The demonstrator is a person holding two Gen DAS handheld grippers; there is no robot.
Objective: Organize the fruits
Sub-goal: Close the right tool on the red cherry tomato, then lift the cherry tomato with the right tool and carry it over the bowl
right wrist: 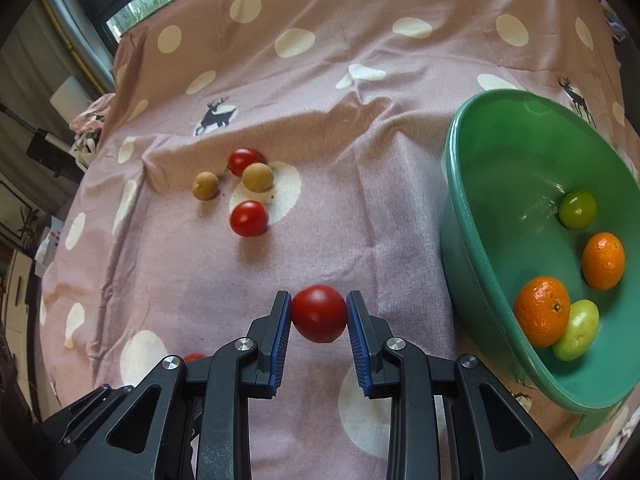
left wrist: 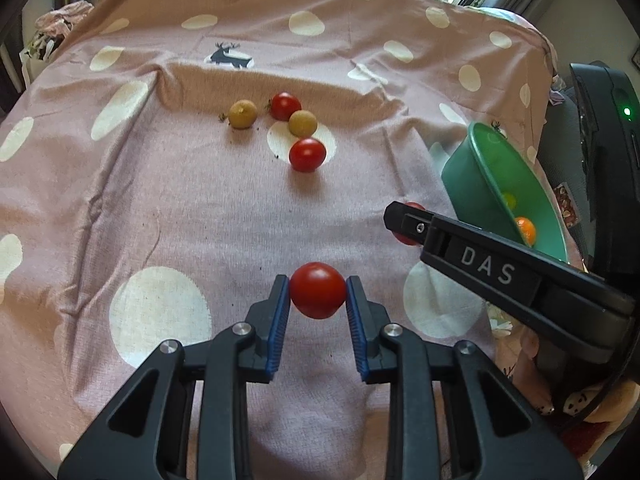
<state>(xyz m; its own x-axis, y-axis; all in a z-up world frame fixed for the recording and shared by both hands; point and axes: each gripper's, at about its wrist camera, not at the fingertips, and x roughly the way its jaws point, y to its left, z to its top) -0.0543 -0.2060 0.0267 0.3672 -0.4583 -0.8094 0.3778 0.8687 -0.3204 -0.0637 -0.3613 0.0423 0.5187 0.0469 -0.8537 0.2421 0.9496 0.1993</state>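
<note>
Two red tomatoes (right wrist: 248, 218) and two tan longans (right wrist: 258, 177) lie clustered; oranges (right wrist: 542, 311) sit in the green bowl (right wrist: 472, 240)

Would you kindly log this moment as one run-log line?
left gripper: shut on tomato | right gripper: shut on second tomato | green bowl: four fruits | cloth: four loose

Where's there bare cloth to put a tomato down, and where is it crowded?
Bare cloth lies left of the held tomato and between it and the loose tomato. Crowded: the tomatoes and tan fruits clustered farther back, and the green bowl on the right, holding oranges.
</note>
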